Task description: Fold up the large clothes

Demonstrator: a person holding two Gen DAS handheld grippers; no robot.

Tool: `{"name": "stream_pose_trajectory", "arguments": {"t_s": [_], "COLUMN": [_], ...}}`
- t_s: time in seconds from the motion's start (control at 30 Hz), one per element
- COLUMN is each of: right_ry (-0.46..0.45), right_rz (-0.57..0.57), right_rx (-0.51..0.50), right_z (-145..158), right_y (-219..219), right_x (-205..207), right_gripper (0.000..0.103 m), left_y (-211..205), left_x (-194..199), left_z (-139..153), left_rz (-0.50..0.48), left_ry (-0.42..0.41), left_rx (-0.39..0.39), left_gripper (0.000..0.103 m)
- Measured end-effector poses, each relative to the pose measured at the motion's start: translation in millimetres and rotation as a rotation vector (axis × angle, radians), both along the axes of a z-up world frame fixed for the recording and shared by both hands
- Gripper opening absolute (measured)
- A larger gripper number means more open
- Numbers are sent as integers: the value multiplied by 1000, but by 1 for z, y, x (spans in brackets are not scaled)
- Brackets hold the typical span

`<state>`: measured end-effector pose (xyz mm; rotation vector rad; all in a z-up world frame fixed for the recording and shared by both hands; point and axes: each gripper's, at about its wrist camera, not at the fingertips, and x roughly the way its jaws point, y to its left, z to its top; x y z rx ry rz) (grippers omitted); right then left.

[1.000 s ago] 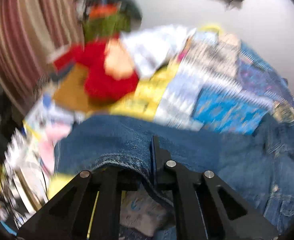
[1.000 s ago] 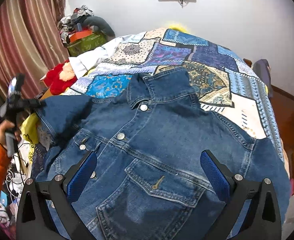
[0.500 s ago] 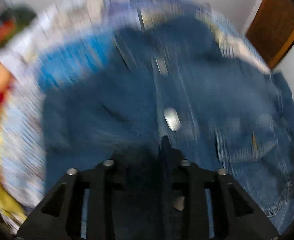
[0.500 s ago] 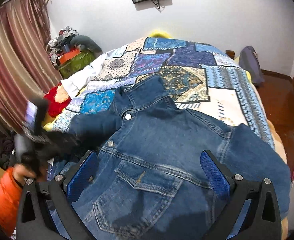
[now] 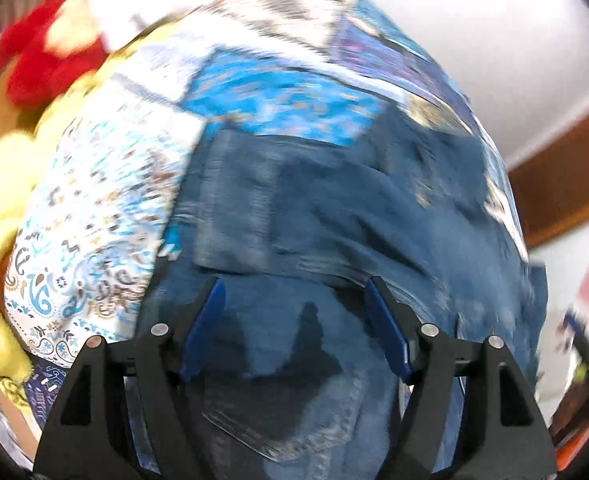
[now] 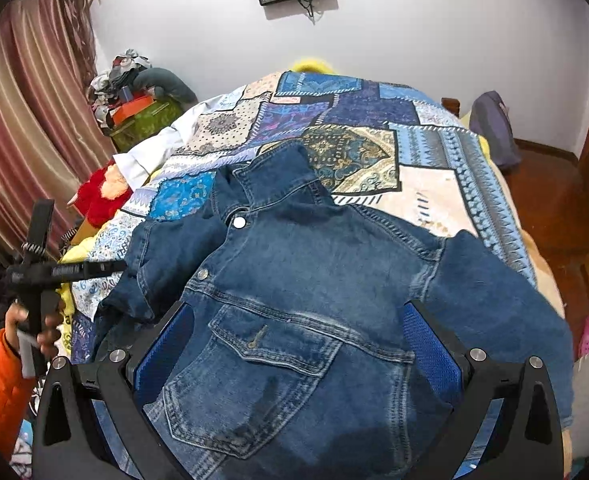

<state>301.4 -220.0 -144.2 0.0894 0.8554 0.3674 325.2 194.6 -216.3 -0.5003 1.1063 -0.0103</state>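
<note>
- Bed [image 6: 434,192]: covered by a patchwork quilt [image 6: 358,120], fills most of the room; its far half lies bare of clothing, so there is open room there. The right edge drops to a wooden floor; the left edge is crowded by a red plush toy [image 6: 98,196] and piled boxes by the curtain.
- Denim jacket [image 6: 314,280]: spread front-up on the near half of the bed, collar pointing far, buttons closed. The left sleeve [image 6: 150,264] is folded in over the chest; the right sleeve [image 6: 494,292] lies out toward the bed's right edge.
- Right hand-held gripper [image 6: 294,344]: jaws spread wide, hovering over the chest pocket, nothing between the pads.
- Left hand-held gripper [image 5: 294,320]: jaws opening above the folded sleeve; denim lies below them, not pinched. That view is blurred.
- Person's hand [image 6: 34,324], orange sleeve, at the near left, holding the left tool's handle.
- Step in hand, as I judge it: letting go of the left sleeve fold. Lift clear straight up so the pads do not drag the cuff back out.
- Likely next: the right sleeve wants the same fold inward; take it near the cuff, mind the bed edge beside it.
</note>
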Motion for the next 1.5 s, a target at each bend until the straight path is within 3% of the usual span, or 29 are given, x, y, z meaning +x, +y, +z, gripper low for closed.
{"name": "stream_pose_trajectory", "arguments": {"t_s": [0.17, 0.3, 0.33, 0.37, 0.43, 0.47, 0.57, 0.67, 0.8, 0.87, 0.97, 1.13, 1.3, 1.43, 1.5], "right_ry": [-4, 3, 6, 7, 7, 6, -2, -19, -38, -45, -58, -72, -43, -8, 5], "right_rz": [8, -7, -10, -17, -28, -32, -45, -67, -92, -102, -114, -136, -148, -167, -169], "right_rx": [-5, -11, -12, -14, -18, -19, -16, -15, 17, 40, 67, 90, 136, 153, 162], "right_z": [0, 0, -1, -1, -2, -1, 1, 5, 12, 17, 24, 34, 35, 32, 30], "right_y": [6, 3, 1, -2, -6, -9, -17, -27, -42, -49, -60, -80, -98, -107, -109], "right_x": [4, 7, 8, 9, 8, 7, 3, 0, -3, -5, -10, -22, -27, -23, -20], "right_gripper": [103, 103, 103, 103, 103, 103, 103, 103, 103, 103, 103, 103, 103, 103, 103], "left_y": [28, 25, 23, 20, 14, 11, -14, -51, -104, -136, -179, -256, -313, -332, -327], "left_x": [11, 21, 26, 32, 42, 44, 44, 37, 28, 19, 19, 29, 25, 19, 11], "left_z": [-45, -57, -56, -53, -48, -43, -10, 47, 118, 153, 177, 161, 117, 104, 113], "left_rz": [90, 116, 124, 132, 122, 111, 54, -13, -121, -195, -308, -467, -612, -676, -658], "left_ry": [83, 82, 72, 68, 83, 69, 0, -140, -323, -408, -447, -379, -223, -157, -187], "left_rx": [-110, -151, -126, -61, 63, 105, 260, 388, 432, 404, 314, 224, 135, 179, 214], "left_gripper": [71, 66, 61, 45, 31, 19, 11, 9, 8, 8, 7, 7, 9, 30, 51]}}
